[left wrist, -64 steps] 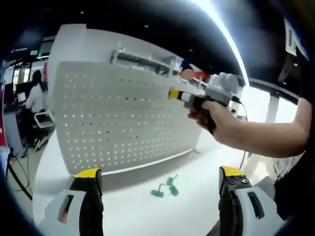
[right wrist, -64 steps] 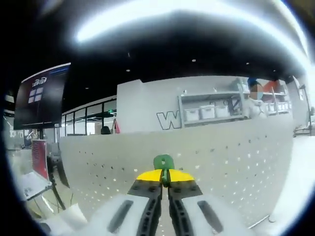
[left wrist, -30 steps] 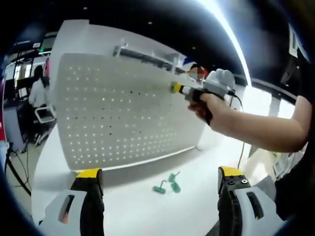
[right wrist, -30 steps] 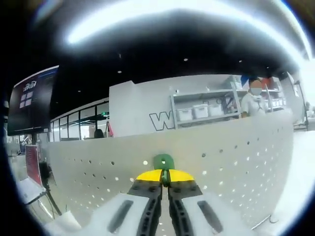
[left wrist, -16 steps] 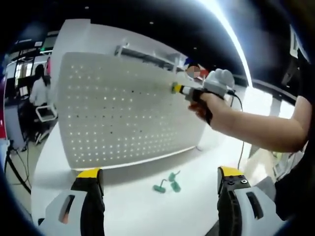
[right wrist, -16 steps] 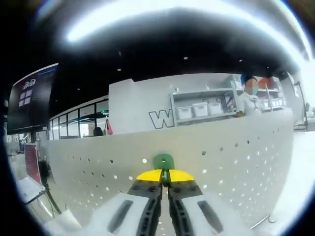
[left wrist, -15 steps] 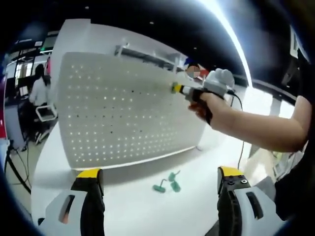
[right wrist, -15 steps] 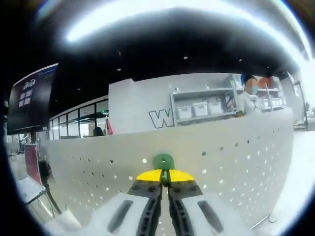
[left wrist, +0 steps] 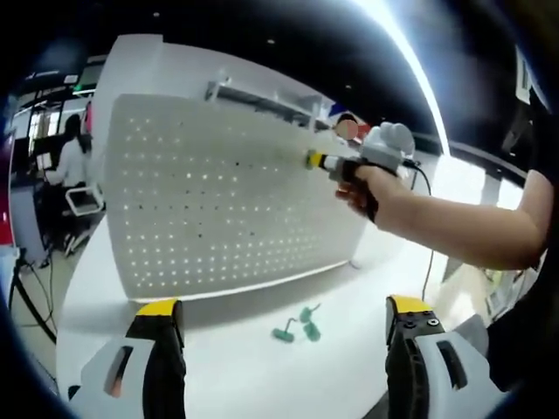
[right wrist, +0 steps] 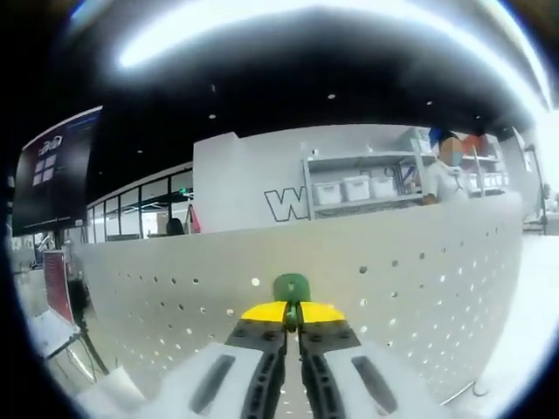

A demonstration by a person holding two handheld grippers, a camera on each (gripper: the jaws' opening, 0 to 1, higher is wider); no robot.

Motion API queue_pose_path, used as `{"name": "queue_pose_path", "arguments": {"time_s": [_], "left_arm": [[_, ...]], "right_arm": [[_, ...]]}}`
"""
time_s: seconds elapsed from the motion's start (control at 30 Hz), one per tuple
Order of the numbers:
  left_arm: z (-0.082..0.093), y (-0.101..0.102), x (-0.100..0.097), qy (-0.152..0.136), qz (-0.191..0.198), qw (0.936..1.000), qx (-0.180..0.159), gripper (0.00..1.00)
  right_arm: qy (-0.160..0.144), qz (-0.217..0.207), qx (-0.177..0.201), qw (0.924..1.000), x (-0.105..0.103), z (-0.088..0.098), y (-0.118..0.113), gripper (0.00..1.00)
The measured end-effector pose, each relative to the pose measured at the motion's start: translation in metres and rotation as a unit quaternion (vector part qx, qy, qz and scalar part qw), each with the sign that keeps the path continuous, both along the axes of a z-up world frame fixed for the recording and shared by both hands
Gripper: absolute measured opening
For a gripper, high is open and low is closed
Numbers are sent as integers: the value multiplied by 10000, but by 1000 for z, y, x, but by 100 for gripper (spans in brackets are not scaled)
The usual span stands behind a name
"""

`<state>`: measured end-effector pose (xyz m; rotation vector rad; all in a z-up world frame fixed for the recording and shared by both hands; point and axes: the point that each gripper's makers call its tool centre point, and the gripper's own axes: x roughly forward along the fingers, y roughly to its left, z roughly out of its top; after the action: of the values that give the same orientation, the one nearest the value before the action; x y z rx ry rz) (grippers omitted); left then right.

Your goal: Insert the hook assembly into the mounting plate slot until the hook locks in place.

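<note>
my right gripper [right wrist: 292,316] is pinching the green hook [right wrist: 291,286] between its yellow tips, jaws pressed flat on it, only a small rounded green end showing above them. hook sits right up against the pegboard [right wrist: 410,262], near its top edge; in the left gripper view the right gripper [left wrist: 320,160] is at the pegboard's [left wrist: 218,201] upper right part, held by a hand [left wrist: 371,185]. can't tell if the hook tip is in a hole yet or just touching the face.

left gripper [left wrist: 284,319] is spread wide, nothing in it, hanging low in front of the pegboard's foot. three more green hooks [left wrist: 297,323] lie on the white table [left wrist: 236,367] just in front of the pegboard's bottom edge.

handling guess: hook looks like small hard plastic, light, stiff, a bit slick; grip on its flat body near the back end is right, leaves the front free to enter. likely needs a firm straight push then a drop to lock; the thin pegboard could flex or tip back if i shove.

writing: a big "w" [right wrist: 286,203] on the wall behind the pegboard's top, rest of the word hidden. dark screen [right wrist: 52,170] off the pegboard's left end has text too small to read.
</note>
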<state>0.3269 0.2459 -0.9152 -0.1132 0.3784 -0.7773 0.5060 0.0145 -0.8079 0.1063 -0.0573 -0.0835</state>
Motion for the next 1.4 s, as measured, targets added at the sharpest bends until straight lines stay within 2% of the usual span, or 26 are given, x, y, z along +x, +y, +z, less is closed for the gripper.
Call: {"name": "queue_pose_path", "arguments": {"time_s": [0.07,0.37,0.53,0.83,1.1,1.2,1.4], "left_arm": [[0,0,-1,8,5,10000,-3,97],[0,0,-6,35,-24,10000,51,97],[-6,2,-8,144,22,9997,177,98],[-6,4,-14,201,87,9994,276,97],[-8,8,-21,268,153,9988,375,98],[-10,9,-24,306,178,9986,401,98],[-12,9,-27,353,205,9982,440,98]], "right_arm": [[17,34,38,10000,-1,1,0,1],[-239,131,48,9996,-10,25,-5,6],[-253,265,-33,9993,-19,35,-9,8],[-155,566,-210,9981,-40,42,-17,11],[219,989,-447,9938,-61,22,-17,14],[461,1256,-576,9893,-70,6,-15,17],[782,1493,-693,9833,-93,-20,-15,21]]}}
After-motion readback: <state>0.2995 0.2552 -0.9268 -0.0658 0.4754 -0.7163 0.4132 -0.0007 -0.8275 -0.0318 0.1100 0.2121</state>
